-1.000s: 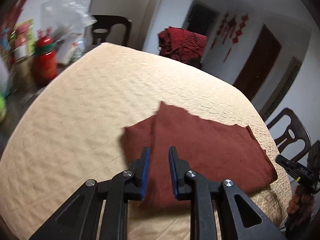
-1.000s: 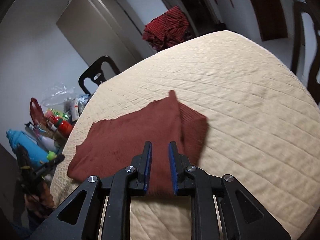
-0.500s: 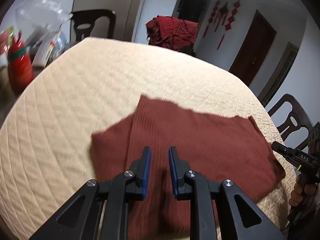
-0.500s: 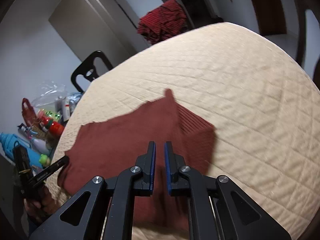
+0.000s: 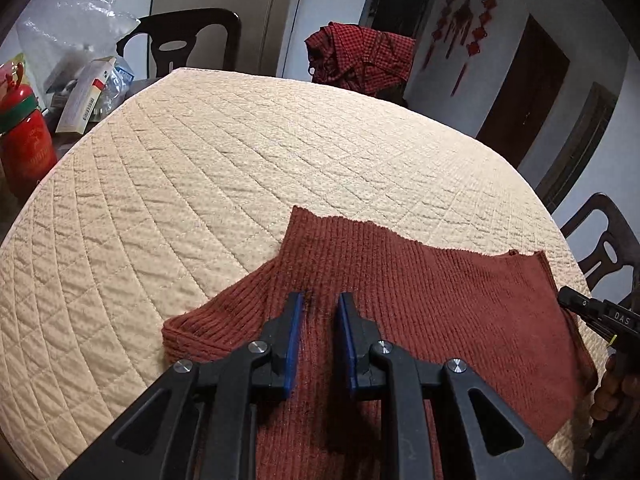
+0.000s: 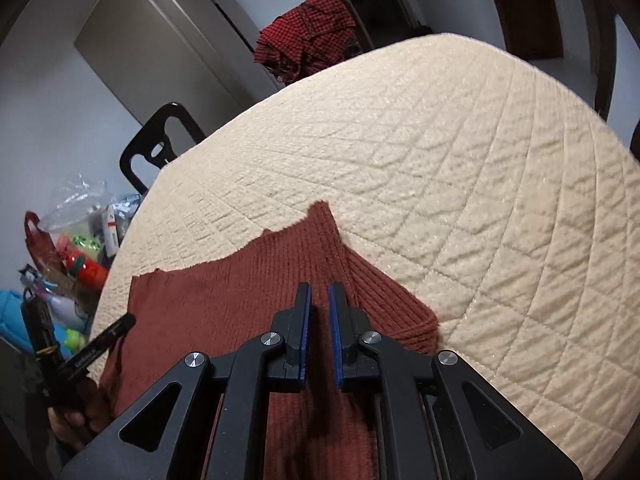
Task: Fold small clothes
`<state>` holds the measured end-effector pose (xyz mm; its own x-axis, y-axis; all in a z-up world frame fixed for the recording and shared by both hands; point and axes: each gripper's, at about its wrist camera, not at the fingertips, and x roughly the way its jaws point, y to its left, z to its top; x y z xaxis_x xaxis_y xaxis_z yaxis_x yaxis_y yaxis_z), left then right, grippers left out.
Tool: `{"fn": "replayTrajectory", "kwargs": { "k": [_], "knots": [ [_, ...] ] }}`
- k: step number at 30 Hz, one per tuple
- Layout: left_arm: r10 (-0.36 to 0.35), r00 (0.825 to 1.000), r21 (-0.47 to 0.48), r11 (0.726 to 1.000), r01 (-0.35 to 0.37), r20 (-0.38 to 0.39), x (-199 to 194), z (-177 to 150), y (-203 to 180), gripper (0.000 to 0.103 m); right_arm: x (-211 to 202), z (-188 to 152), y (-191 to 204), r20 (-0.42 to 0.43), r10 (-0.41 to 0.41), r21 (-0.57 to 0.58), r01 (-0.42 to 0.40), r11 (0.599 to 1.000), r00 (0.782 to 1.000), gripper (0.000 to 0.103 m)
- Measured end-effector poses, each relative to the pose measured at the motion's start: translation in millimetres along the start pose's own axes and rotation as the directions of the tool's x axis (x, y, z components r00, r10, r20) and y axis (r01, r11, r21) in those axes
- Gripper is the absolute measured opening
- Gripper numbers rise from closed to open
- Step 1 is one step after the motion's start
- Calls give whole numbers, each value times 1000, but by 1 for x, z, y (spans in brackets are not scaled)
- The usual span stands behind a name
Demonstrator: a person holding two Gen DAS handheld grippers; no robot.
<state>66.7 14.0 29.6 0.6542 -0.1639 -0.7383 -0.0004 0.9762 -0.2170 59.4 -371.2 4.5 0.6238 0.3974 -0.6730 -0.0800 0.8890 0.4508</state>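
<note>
Both grippers have dropped in closer over the rust-red knit garment [image 5: 420, 300], which fills more of each wrist view than a second ago. It lies flat on the quilted beige cover [image 5: 240, 168], close to the near edge, with one side already folded in and a ragged top edge facing the far side.

Left gripper [image 5: 318, 300]: released, with a clear gap between the pads and flat knit underneath, nothing pinched. Right gripper [image 6: 319, 290]: jaws have just been closing and are down to a narrow slit. Fabric shows through it, but I cannot tell whether any is nipped.

Judgement: they are setting up a grasp for the next fold, and that fold is not yet made.

Around:
- red checked cloth [image 5: 360, 60] heaped beyond the far edge
- black chair [image 5: 188, 40]
- red canister [image 5: 26, 140] and bagged clutter off to the left side

All of this is well apart from the garment, and nothing on the cover blocks the fold.
</note>
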Motion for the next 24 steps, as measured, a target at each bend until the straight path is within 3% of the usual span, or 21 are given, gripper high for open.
{"fn": "replayTrajectory", "kwargs": {
  "k": [5,10,15,24],
  "knots": [
    [4,999,38,999,-5,40,-2,18,-16,22,10,16,20,10,30,-45,-29,999,1000,9],
    [26,999,17,1000,-26,-20,25,27,-7,22,33,26,-5,-21,-48,58,49,997,999,9],
    [-13,1000,-34,999,13,3,23,22,5,22,25,24,-14,-7,-13,81,13,997,1000,9],
    [-10,999,48,999,8,48,-21,-1,-11,22,-13,-16,36,-19,55,-151,-57,987,998,10]
  ]
}}
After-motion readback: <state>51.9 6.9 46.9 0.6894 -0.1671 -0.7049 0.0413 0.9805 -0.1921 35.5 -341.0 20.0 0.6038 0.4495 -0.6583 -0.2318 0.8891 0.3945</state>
